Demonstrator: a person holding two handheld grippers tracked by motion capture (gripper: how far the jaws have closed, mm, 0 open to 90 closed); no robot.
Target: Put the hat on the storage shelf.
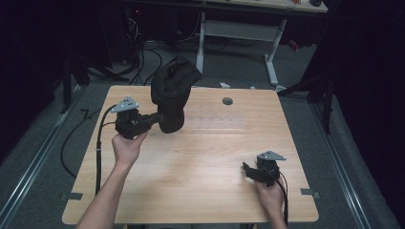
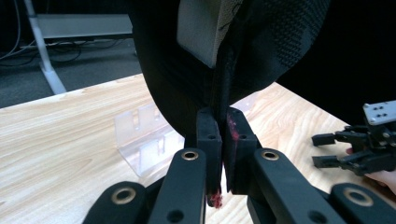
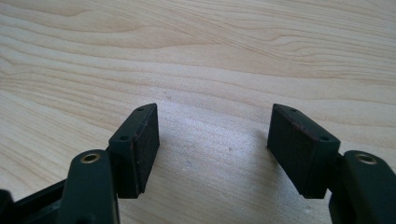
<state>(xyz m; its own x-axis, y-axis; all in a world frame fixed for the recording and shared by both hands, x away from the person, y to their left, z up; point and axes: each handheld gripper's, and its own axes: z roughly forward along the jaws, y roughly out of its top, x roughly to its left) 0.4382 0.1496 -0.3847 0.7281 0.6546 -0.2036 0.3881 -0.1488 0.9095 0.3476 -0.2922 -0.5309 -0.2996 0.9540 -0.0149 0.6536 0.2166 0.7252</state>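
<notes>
Black fabric bag (image 1: pixel 173 90) hangs lifted above the bench (image 1: pixel 205 162), toward the ten o'clock part of the wooden top in the high view. The left hand-held gripper (image 1: pixel 155 118) is clenched on the bag's lower edge, and the bag rises from the jaws toward twelve o'clock, bulging and folded over at its top. In the left gripper view the two black jaws meet on a dark seam of the bag (image 2: pixel 219 65), with knit-textured black cloth at either side and a pale lining patch showing higher up. The bag's inside cannot be made out, so its contents cannot be told. The person's left hand (image 1: pixel 126 145) grips the tool from below, and a cable trails down from it past the bench's nine o'clock edge.

A clear plastic bracket (image 2: pixel 142 135) lies on the bench just behind the bag.

The right hand-held gripper (image 1: pixel 248 169) sits low over the bench at about four o'clock, well apart from the bag, held by the right hand (image 1: pixel 270 193). Its jaws are released and spread wide, with bare wood grain between the pads (image 3: pixel 140 144).

A small dark round hole (image 1: pixel 228 101) marks the bench near one o'clock.
</notes>
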